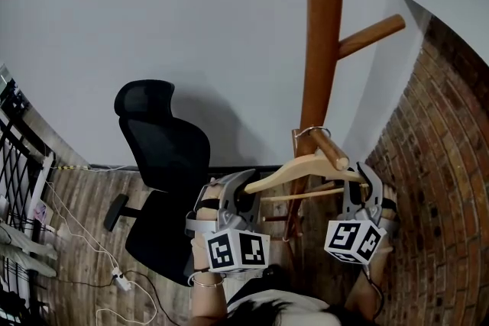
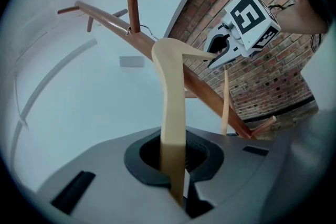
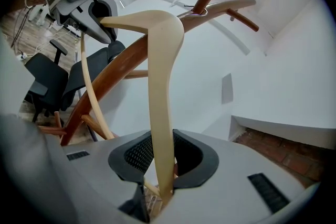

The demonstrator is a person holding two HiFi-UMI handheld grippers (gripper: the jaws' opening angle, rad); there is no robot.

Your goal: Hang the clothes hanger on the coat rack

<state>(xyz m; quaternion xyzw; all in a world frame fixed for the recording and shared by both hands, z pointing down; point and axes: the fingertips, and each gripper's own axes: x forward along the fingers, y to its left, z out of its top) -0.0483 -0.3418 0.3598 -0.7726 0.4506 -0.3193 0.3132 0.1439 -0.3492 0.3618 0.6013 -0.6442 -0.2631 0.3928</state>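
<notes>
A pale wooden clothes hanger (image 1: 306, 167) hangs level in front of the brown coat rack pole (image 1: 321, 50). Its metal hook (image 1: 307, 133) loops round a lower peg (image 1: 330, 149). My left gripper (image 1: 248, 184) is shut on the hanger's left end, and my right gripper (image 1: 359, 178) is shut on its right end. In the left gripper view the hanger arm (image 2: 171, 113) runs up out of the left gripper (image 2: 178, 191) toward the peg (image 2: 133, 0). In the right gripper view the other arm (image 3: 160, 113) rises from the right gripper (image 3: 160, 194) to the hook (image 3: 195, 10).
A black office chair (image 1: 164, 156) stands left of the rack on the wooden floor. A red brick wall (image 1: 443, 164) closes the right side, and a white wall lies behind the rack. An upper peg (image 1: 370, 36) juts right. Cables (image 1: 92, 248) and a wire rack (image 1: 19, 156) lie far left.
</notes>
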